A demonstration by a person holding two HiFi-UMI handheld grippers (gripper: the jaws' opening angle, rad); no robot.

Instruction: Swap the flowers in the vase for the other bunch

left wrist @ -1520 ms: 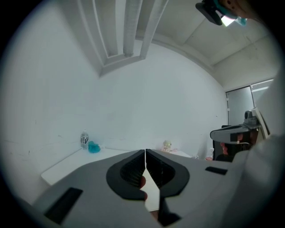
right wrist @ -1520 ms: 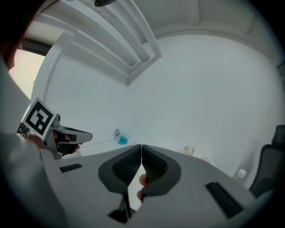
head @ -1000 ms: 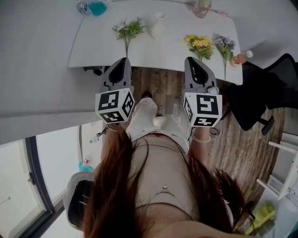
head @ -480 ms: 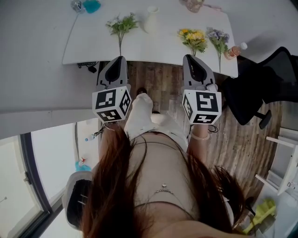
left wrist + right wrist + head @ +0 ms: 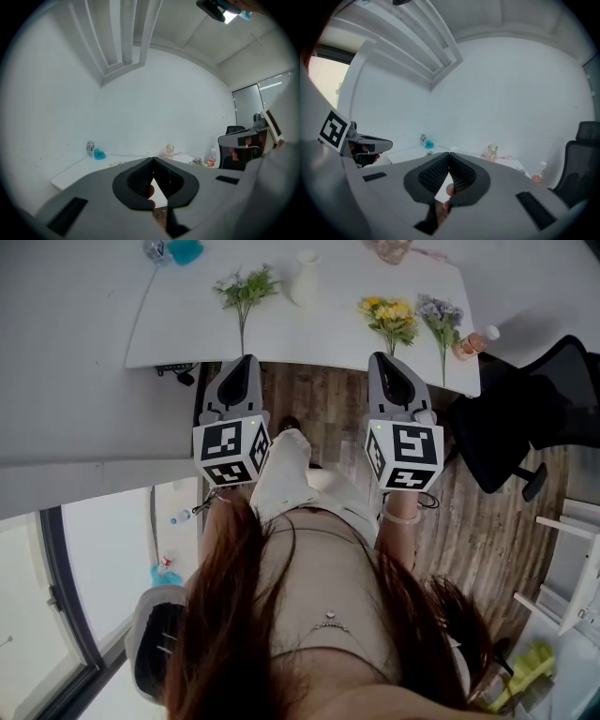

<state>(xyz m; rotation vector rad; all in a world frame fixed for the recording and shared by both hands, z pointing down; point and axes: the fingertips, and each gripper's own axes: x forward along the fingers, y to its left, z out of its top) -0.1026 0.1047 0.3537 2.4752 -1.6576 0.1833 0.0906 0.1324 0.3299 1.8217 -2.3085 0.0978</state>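
A white vase (image 5: 306, 279) stands at the back of the white table (image 5: 187, 329); no stems show in it. A bunch of white flowers with green leaves (image 5: 246, 289) lies to its left. A yellow bunch (image 5: 390, 317) and a purple bunch (image 5: 439, 317) lie to its right. Both grippers hover in front of the table's near edge, apart from everything on it. The left gripper (image 5: 247, 362) (image 5: 153, 161) is shut and holds nothing. The right gripper (image 5: 380, 360) (image 5: 449, 154) is likewise shut and holds nothing.
On the table are a small bottle (image 5: 90, 147) beside a blue object (image 5: 185, 251), a glass jar (image 5: 389, 249) and an orange-filled bottle (image 5: 473, 341). A black office chair (image 5: 525, 418) stands right of the table on wooden flooring (image 5: 323, 409).
The table and flowers sit slightly higher and further left in the head view than a second ago. Both grippers have shifted only a little and stayed shut.
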